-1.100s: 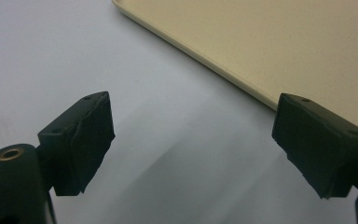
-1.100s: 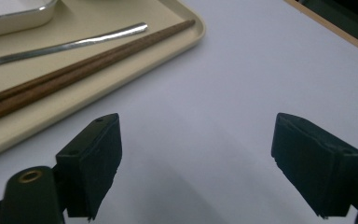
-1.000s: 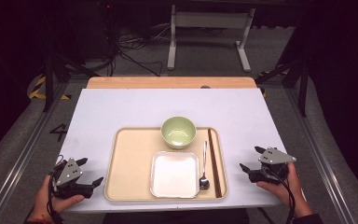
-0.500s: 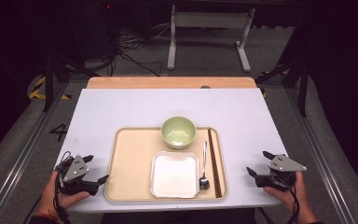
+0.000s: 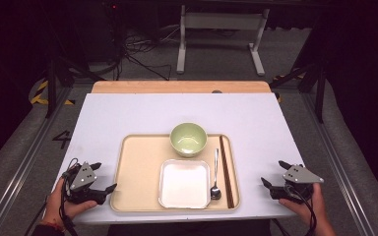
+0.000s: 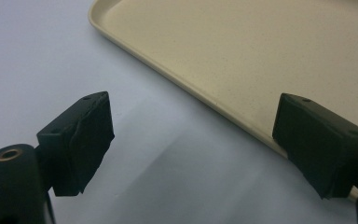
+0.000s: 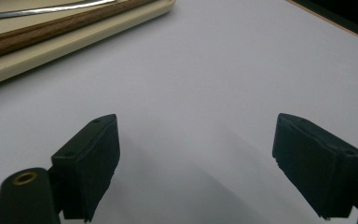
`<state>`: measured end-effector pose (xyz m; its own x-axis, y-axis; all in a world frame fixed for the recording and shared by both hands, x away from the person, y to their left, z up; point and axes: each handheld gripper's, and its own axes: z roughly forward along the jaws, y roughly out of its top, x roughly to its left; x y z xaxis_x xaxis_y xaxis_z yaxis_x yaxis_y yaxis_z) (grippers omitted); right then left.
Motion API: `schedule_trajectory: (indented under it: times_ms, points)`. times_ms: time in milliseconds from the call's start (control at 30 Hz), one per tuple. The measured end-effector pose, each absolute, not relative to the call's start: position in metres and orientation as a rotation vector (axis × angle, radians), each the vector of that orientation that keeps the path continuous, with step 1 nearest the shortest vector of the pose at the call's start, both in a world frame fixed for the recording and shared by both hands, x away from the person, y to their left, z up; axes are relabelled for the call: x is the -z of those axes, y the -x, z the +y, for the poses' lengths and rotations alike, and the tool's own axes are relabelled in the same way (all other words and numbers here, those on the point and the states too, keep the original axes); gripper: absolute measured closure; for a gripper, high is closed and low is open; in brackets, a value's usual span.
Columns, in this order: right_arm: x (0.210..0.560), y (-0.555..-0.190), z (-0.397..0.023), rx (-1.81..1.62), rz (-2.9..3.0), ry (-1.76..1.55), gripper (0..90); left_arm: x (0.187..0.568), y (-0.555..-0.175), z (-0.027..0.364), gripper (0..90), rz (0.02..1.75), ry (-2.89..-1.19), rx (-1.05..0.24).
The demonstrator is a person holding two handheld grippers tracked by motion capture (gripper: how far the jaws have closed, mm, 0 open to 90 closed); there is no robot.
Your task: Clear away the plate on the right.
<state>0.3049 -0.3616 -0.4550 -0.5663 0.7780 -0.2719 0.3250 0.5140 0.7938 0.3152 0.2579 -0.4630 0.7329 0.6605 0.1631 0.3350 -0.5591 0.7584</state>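
Note:
A beige tray lies on the white table near its front edge. On it stand a green bowl and a white square plate, with a spoon and brown chopsticks along its right side. My left gripper rests open just left of the tray, and its own view has the tray's edge running between the open left gripper jaws. Right of the tray, over bare table, my right gripper stands open. In the right gripper view, the chopsticks and spoon lie at top left.
The white table surface stretches bare behind the tray to a wooden strip at its far edge. Dark floor, cables and a metal stand lie beyond the table.
My right gripper has drifted right and toward the table's near edge, then held still. The left gripper has edged slightly toward the tray. Both stay open.

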Motion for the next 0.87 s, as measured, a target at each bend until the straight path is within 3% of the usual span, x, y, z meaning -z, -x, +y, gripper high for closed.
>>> schedule_trajectory:
  times_ms: [867]
  points:
    - [0.4539, -0.3062, -0.3596, -0.941, 2.117, -0.893, 14.6, 0.4592, -0.3146, 0.2616, 13.2, 0.772, -2.16, -0.582]
